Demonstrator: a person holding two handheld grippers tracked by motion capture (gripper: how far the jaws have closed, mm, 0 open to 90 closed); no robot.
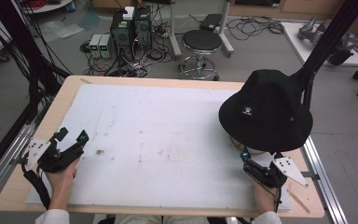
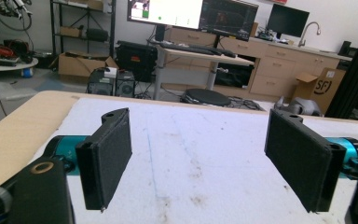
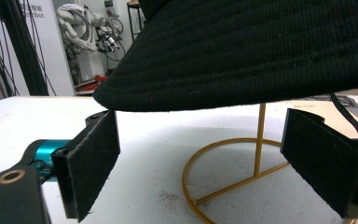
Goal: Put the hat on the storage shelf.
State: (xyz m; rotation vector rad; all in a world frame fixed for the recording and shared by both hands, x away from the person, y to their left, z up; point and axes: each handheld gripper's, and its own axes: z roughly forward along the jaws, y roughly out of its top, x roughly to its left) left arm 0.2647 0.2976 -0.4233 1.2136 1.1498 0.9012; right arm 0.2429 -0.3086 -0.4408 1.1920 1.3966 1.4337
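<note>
While gripped low at the near left corner of the white mat [image 1: 158, 140], left hand [image 1: 63, 179] angles left gripper [image 1: 72, 140] forward and inward. Jaws spread wide, nothing between, nothing touched. At near right edge, right hand [image 1: 263, 193] aims right gripper [image 1: 245, 154] up-table under the brim. Jaws spread too, pads clear of everything, gold wire stand [image 3: 242, 172] just ahead. Farther back on that stand, black bucket hat [image 1: 265, 109], off the mat, right side of table [image 1: 42, 126].
</note>
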